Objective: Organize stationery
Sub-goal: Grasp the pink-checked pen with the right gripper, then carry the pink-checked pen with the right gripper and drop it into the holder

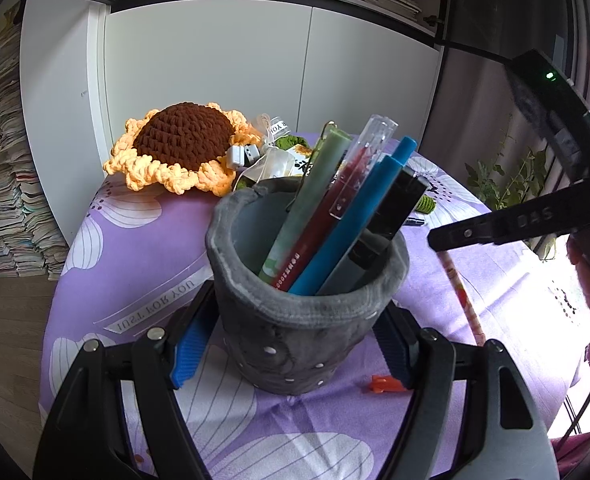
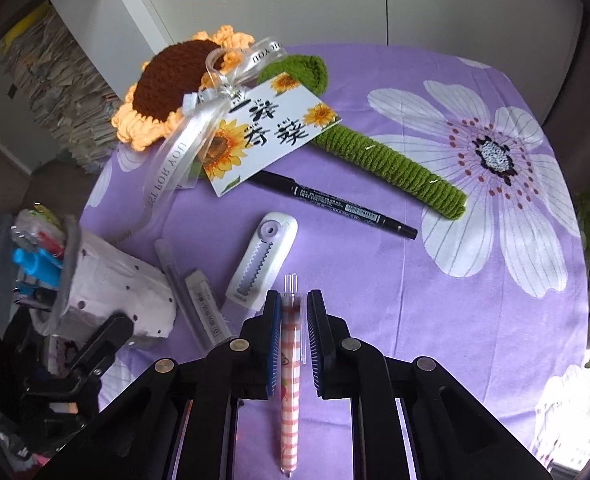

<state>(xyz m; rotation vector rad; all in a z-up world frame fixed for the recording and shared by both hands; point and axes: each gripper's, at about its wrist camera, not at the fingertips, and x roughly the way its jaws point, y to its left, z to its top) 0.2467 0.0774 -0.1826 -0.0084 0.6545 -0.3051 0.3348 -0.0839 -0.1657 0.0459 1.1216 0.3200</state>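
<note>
Left hand-held gripper [image 1: 291, 354]: pads clamped on grey felt pen holder [image 1: 307, 304], apparently steadying it upright to receive pens; green, red, blue pens and black marker already inside, leaning right.

Centre tabletop [image 2: 375, 280]: white correction tape [image 2: 261, 258], clear pen [image 2: 171, 272], eraser [image 2: 207, 312] loose, near holder. Black marker [image 2: 335, 204] far, partly under sunflower card [image 2: 267, 136].

Right hand-held gripper [image 2: 291, 330]: jaws close beside pink checked pen [image 2: 290, 380], pad contact unclear; grip cannot be confirmed. Pen runs along the fingers, likely for insertion.
</note>
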